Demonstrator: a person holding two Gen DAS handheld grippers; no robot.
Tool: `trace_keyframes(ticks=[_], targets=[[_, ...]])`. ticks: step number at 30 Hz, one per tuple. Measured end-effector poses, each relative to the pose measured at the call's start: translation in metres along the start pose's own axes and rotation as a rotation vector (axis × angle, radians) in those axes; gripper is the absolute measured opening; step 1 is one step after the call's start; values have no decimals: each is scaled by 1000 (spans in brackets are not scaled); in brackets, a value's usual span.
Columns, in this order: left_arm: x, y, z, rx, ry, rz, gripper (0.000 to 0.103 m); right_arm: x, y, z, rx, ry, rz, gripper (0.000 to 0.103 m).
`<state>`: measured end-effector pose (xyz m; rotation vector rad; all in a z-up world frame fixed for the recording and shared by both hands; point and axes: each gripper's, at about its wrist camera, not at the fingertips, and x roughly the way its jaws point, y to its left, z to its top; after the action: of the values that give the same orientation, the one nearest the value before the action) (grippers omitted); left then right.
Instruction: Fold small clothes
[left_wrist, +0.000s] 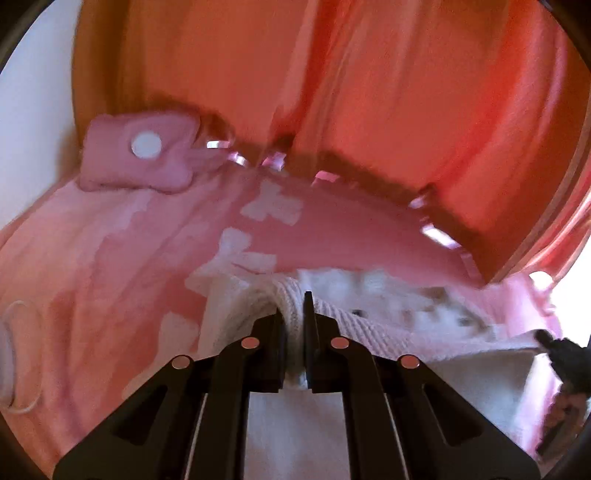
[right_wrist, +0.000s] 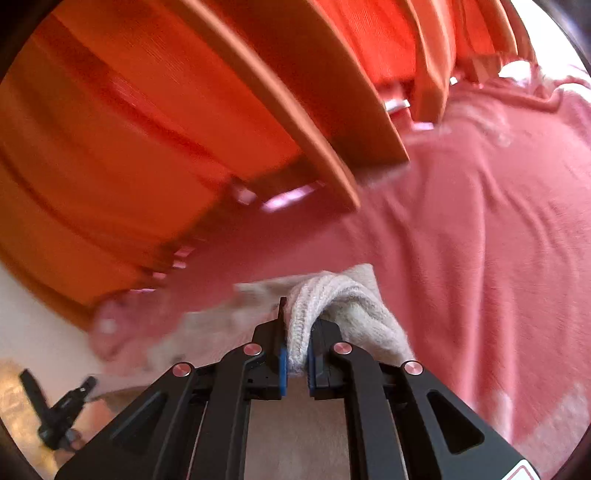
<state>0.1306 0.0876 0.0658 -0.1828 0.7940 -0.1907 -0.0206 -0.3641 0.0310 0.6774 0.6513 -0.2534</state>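
Mid-fold: left gripper (left_wrist: 293, 314) and right gripper (right_wrist: 295, 332) each clamp ribbed white knit garment (right_wrist: 332, 302), lifted above pink bedspread (right_wrist: 480, 240). Next, likely: carry edge across, lay flat, release.

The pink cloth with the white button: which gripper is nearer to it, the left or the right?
Left. The left gripper, shut on the white knit, is on the cloth's side of the bed. The right gripper holds the knit's far end, beyond the left gripper from the cloth.
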Motion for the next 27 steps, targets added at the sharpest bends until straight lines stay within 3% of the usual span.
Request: trace_keyframes(ticks=[5,8,10,12,14,16,19,20,25,26,27], targets=[[56,15,-18,-66,79,28,7,39,-1,-4,-14,35,-64,11],[54,11,-14,-71,65,-4,11,27,-2,6,14,-11,20,17],[46,11,-11,-81,56,-35,13,14,-2,11,38,-45,62,30],[42,14,-8,-108,49,-78,17,4,-3,14,32,-104,26,48],[35,18,-6,-118,12,-68,42,-3,-1,15,-30,-144,-47,51],[28,19,-3,-110,-42,-39,55,-1,2,13,-97,-133,-109,51],[31,13,-2,-78,-15,-76,79,17,1,11,-141,-53,-116,54],[34,10,-3,-64,3,-74,81,24,2,10,-148,-18,-115,54],[68,-1,-16,-2,158,-30,79,52,3,2,-195,59,-161,54],[71,-1,-17,-2,163,-25,68,56,3,1,-203,69,-174,51],[72,-2,-16,8,160,-8,58,60,3,1,-212,78,-180,35]])
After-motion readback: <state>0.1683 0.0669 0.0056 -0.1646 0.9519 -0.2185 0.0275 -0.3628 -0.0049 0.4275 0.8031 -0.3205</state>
